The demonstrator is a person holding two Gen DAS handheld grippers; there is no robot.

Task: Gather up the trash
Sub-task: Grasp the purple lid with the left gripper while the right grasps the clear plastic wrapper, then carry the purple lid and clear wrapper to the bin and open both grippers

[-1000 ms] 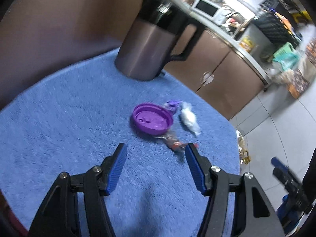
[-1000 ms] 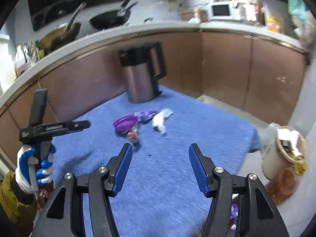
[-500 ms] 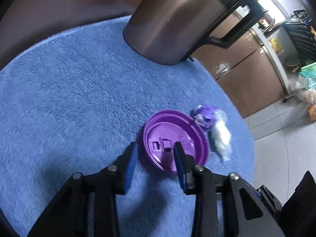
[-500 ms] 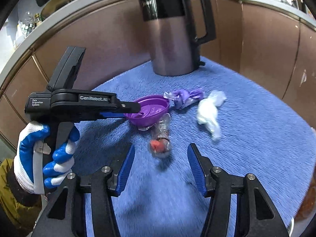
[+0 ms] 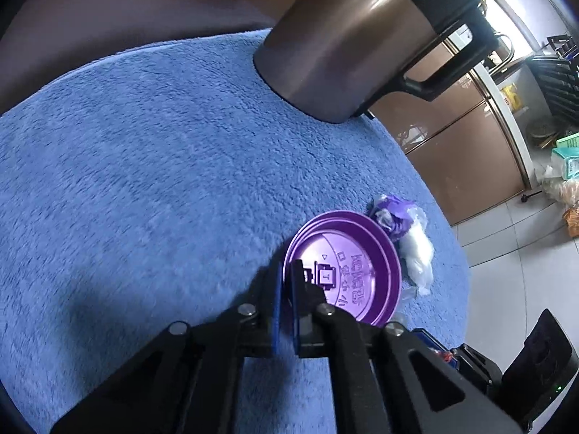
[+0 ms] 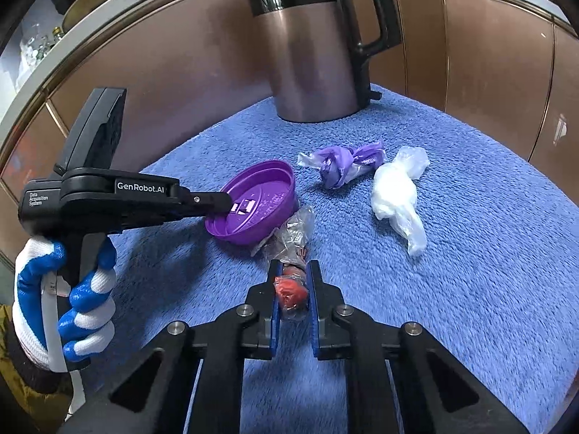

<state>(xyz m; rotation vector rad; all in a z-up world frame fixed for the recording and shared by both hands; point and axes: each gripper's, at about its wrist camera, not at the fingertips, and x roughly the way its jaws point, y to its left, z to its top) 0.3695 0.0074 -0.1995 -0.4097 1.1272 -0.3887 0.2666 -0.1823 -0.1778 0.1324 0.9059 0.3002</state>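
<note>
A purple plastic cup lid [image 5: 347, 267] lies upside down on the blue fleece cloth [image 5: 144, 181]. My left gripper [image 5: 287, 271] is shut on the lid's near rim; it also shows in the right wrist view [image 6: 220, 204] with the lid [image 6: 257, 202] tilted. My right gripper [image 6: 293, 285] is shut on a clear wrapper with a red lump [image 6: 291, 291]. A crumpled purple wrapper [image 6: 343, 164] and a white plastic wad [image 6: 396, 191] lie just beyond, and both show in the left wrist view [image 5: 394, 213] [image 5: 418, 253].
A brown metal jug with a black handle [image 6: 315, 47] stands at the back of the cloth, also in the left wrist view [image 5: 347, 43]. Brown cabinet fronts [image 6: 488, 54] run behind. The cloth's right edge drops to a tiled floor [image 5: 514, 253].
Both grippers moved in and closed: the left onto the purple lid's rim, lifting that edge, the right onto the clear wrapper with the red lump.
</note>
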